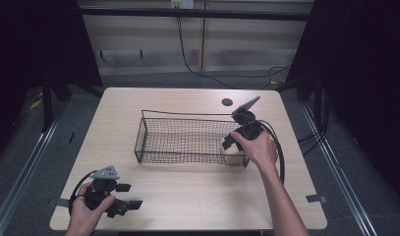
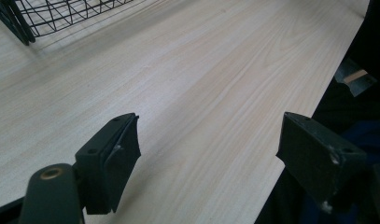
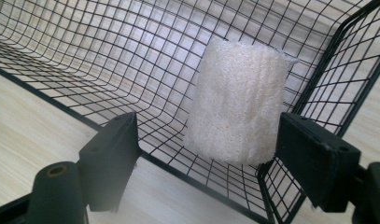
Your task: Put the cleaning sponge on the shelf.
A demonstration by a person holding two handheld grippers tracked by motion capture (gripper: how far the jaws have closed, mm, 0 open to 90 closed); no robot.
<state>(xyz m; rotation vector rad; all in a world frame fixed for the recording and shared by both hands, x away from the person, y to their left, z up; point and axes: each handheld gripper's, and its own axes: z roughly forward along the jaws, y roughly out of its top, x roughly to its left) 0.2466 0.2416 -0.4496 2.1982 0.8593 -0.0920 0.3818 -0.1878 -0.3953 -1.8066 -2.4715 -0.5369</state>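
At the far right end of the wire basket, the right gripper is hanging over the basket's corner, the person's right hand wrapped around its body. Looking along it in the right gripper view, a pale, rough-textured sponge roll is sitting inside the basket, tucked into the corner where two mesh walls are meeting. The right gripper's jaws are standing apart, one on either side of the roll as seen from behind; there is clear mesh showing between the left jaw and the roll, and the right jaw is sitting just beside the roll's lower edge, though I cannot tell whether it is touching. Nothing is being squeezed, so it is open.

Down at the near left corner of the wooden table, the left gripper is lying low in the person's left hand, well apart from the basket. In the left gripper view its jaws are spread wide with nothing but bare tabletop between them, and a corner of the basket is peeking in at the top left.
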